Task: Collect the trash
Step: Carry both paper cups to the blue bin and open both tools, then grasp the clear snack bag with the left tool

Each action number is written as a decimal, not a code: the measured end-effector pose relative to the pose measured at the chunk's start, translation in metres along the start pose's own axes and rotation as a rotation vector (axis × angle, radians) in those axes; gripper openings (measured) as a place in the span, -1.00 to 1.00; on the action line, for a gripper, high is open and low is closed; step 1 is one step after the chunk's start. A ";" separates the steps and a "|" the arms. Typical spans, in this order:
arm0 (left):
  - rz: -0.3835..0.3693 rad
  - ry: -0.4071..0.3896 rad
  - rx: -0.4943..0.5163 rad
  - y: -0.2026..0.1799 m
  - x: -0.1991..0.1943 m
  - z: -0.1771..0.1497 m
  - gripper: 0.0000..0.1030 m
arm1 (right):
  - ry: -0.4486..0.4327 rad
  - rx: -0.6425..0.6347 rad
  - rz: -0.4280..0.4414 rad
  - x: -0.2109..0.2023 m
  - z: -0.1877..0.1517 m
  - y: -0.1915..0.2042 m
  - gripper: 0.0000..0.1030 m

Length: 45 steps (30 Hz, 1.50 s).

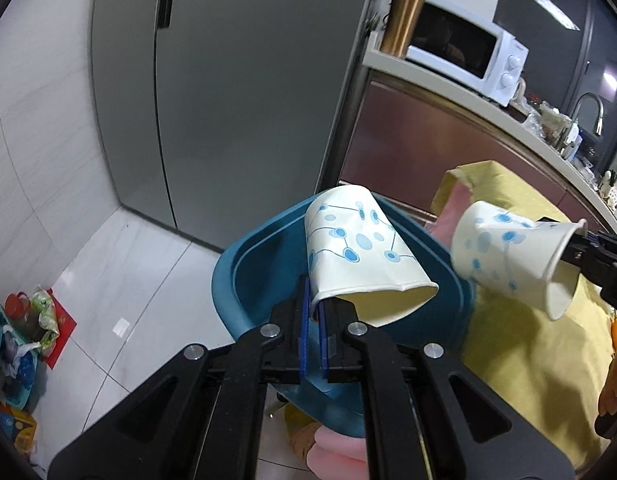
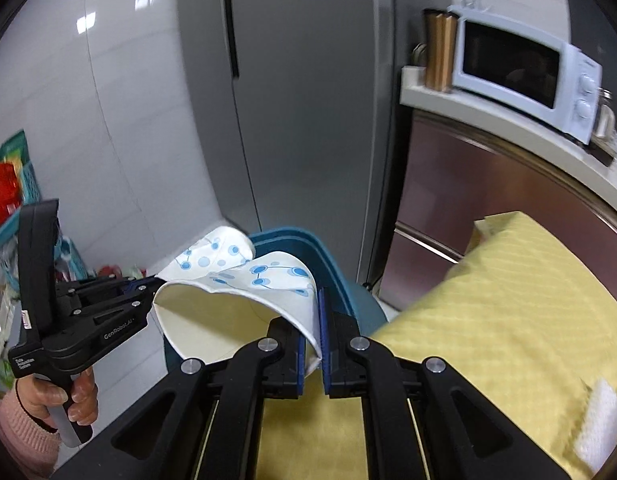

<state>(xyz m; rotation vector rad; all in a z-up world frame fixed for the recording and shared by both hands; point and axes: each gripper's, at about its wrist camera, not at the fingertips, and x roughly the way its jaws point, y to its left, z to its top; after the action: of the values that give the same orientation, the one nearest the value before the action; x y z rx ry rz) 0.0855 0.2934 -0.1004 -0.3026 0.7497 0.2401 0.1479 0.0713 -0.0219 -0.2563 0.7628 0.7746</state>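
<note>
Ahead of both grippers stands a tall grey refrigerator [image 1: 236, 92]; to its right a counter [image 1: 448, 80] carries a white microwave [image 1: 468, 48] and a copper-coloured tumbler [image 1: 404, 20], one of each; farther right along that counter a tap [image 1: 588, 110] rises among small clutter too blurred to name. Directly below and ahead of the left gripper [image 1: 314, 312] sits one blue bin [image 1: 244, 276], open-topped, its rim touching the edge of a table under a yellow cloth [image 1: 520, 320]; nothing lies between the cups and the bin's mouth. On the floor to the left gripper's left lies a heap of bags and packets [image 1: 20, 320] against the white wall. A white crumpled paper [image 2: 600, 420] rests on the cloth to the right of the right gripper [image 2: 313, 344].

There are two paper cups, both white with blue dots; there are two grippers, one to each cup.

The left gripper is closed almost fully, its blue pads pinching the rim of the left cup [image 1: 360, 256], which lies on its side over the bin; the right gripper is likewise nearly closed, pinching the rim wall of the right cup [image 2: 236, 304], which hangs tilted just beside the first, over the bin's edge. A hand [image 2: 68, 400] in a pink sleeve grips the left gripper's handle.
</note>
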 end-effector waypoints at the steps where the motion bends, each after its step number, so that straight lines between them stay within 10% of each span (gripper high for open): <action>1: 0.003 0.008 -0.003 0.003 0.004 0.000 -0.91 | 0.013 -0.004 -0.002 0.007 0.002 0.000 -0.89; 12: 0.016 0.083 -0.016 0.007 0.045 -0.001 -0.76 | 0.163 -0.018 0.012 0.058 0.006 0.009 -0.67; 26: -0.062 -0.009 0.042 -0.024 0.011 0.003 -0.51 | 0.014 0.058 0.049 -0.013 -0.012 -0.014 -0.33; 34: -0.318 -0.089 0.207 -0.107 -0.045 -0.006 -0.25 | -0.122 0.154 -0.005 -0.102 -0.049 -0.056 -0.19; 45: -0.721 0.078 0.508 -0.255 -0.080 -0.092 -0.12 | -0.190 0.438 -0.270 -0.212 -0.152 -0.146 -0.11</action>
<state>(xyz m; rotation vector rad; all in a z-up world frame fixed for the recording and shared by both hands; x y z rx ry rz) 0.0528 0.0154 -0.0615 -0.0832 0.7081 -0.6404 0.0731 -0.2161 0.0105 0.1083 0.6814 0.3568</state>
